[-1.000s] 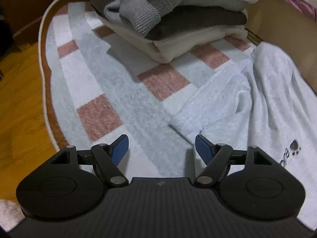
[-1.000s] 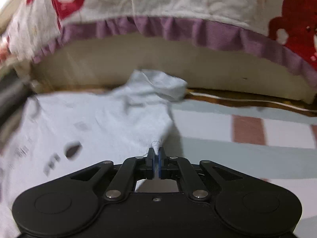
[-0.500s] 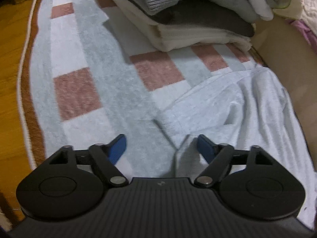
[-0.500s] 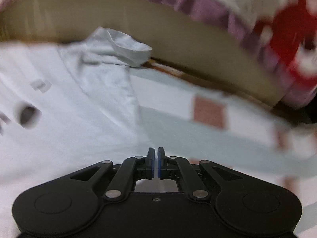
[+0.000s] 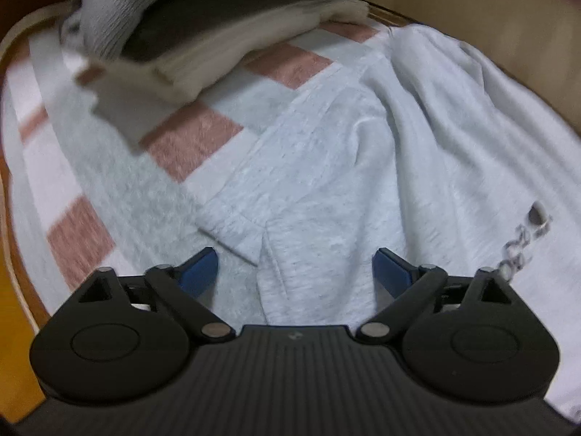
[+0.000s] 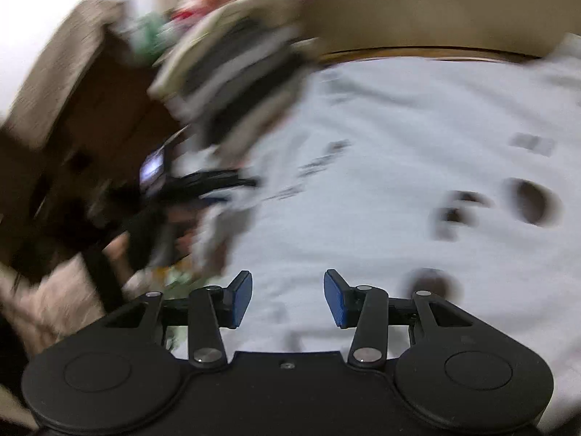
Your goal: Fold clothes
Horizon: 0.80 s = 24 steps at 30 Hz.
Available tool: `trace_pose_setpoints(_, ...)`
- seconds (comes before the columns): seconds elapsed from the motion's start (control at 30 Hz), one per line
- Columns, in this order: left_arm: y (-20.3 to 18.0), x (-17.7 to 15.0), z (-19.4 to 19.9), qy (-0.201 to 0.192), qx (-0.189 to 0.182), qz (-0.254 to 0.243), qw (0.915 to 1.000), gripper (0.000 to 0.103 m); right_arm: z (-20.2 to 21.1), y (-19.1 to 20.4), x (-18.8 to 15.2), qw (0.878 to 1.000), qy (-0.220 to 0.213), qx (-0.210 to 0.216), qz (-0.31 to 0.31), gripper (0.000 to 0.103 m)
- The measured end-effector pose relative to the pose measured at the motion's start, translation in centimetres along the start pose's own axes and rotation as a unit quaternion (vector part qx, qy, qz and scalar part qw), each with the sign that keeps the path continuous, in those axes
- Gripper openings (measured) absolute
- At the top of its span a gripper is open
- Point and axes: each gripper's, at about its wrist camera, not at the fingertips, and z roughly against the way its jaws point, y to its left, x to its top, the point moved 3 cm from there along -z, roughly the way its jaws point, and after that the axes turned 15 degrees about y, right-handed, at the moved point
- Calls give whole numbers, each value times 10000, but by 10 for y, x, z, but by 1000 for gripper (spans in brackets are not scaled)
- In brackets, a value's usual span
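From the left wrist, the left gripper [image 5: 295, 269] is hovering with jaws wide and empty. The pale grey garment [image 5: 417, 181] is lying on the checked rug [image 5: 109, 196], its sleeve cuff [image 5: 232, 229] at 11 o'clock of the jaws, a folded stack [image 5: 225, 29] at 12.

From the right wrist, blurred, the right gripper [image 6: 288, 299] is open halfway, holding nothing, above the garment. The cloth is looking soft and light; I would pinch the cuff's edge.

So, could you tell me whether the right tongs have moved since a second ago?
Yes. The right tongs, then shut on the pale sweatshirt by the bed base, are open now and face left toward the clothes stack.
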Motion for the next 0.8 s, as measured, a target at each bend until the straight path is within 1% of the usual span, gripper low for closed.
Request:
trace_pose_setpoints(0.03, -5, -1, 4, -134, 9, -95, 9999, 13, -9, 5, 3, 9996, 122, -184, 176, 50)
trace_pose_setpoints(0.07, -8, -6, 15, -269, 210, -314, 9989, 8, -12, 5, 7, 9988, 197, -325, 301, 50)
trace_pose_setpoints(0.1, -11, -13, 29, -405, 504, -592, 9961, 8, -14, 3, 11, 9979, 253, -436, 411, 50)
trace_pose_setpoints(0.13, -15, -20, 43, -540, 797, -869, 9916, 8, -15, 1, 15, 9967, 310, -547, 521, 50)
trace_pose_setpoints(0.17, -18, -27, 57, -675, 1089, -1144, 9851, 8, -13, -5, 17, 9961, 357, -600, 531, 50)
trace_pose_setpoints(0.2, -14, -32, 68, -702, 1204, -1219, 9827, 8, -9, -12, 18, 9960, 399, -630, 499, 50)
trace_pose_setpoints(0.23, -6, -35, 76, -631, 1196, -1144, 9842, 8, -5, -20, 20, 9958, 442, -659, 467, 50)
trace_pose_setpoints(0.33, 16, -47, 76, 156, 1072, -844, 9905, 8, 2, -50, 21, 9941, 677, -747, 398, 50)
trace_pose_setpoints(0.37, 21, -50, 70, 427, 1022, -755, 9910, 10, 4, -61, 20, 9931, 763, -804, 394, 50)
trace_pose_setpoints(0.4, 26, -51, 63, 684, 906, -548, 9920, 15, 6, -71, 20, 9919, 848, -861, 390, 50)
trace_pose_setpoints(0.43, 32, -49, 56, 902, 768, -210, 9927, 18, 7, -81, 21, 9907, 917, -923, 387, 50)
trace_pose_setpoints(0.47, 38, -46, 51, 1071, 634, 245, 9919, 21, 8, -89, 23, 9892, 940, -1045, 415, 50)
trace_pose_setpoints(0.5, 41, -41, 48, 1158, 599, 594, 9897, 27, 9, -96, 25, 9873, 947, -1192, 456, 50)
trace_pose_setpoints(0.53, 36, -35, 49, 1082, 746, 628, 9893, 30, 14, -103, 29, 9850, 904, -1385, 496, 50)
trace_pose_setpoints(0.6, 20, -23, 55, 800, 1166, 460, 9889, 34, 26, -119, 38, 9794, 744, -1806, 505, 50)
trace_pose_setpoints(0.63, 7, -17, 59, 613, 1310, 237, 9892, 36, 33, -129, 44, 9766, 633, -2009, 442, 50)
trace_pose_setpoints(0.67, -9, -10, 63, 377, 1356, -95, 9900, 41, 41, -139, 49, 9723, 533, -2239, 410, 50)
trace_pose_setpoints(0.7, -23, -6, 66, 197, 1329, -336, 9904, 46, 47, -147, 53, 9665, 443, -2497, 407, 50)
trace_pose_setpoints(0.73, -38, -2, 67, 106, 1241, -495, 9910, 47, 53, -155, 56, 9607, 389, -2720, 394, 50)
trace_pose_setpoints(0.8, -58, 6, 66, 256, 1048, -537, 9927, 47, 62, -164, 61, 9553, 205, -2933, 303, 51)
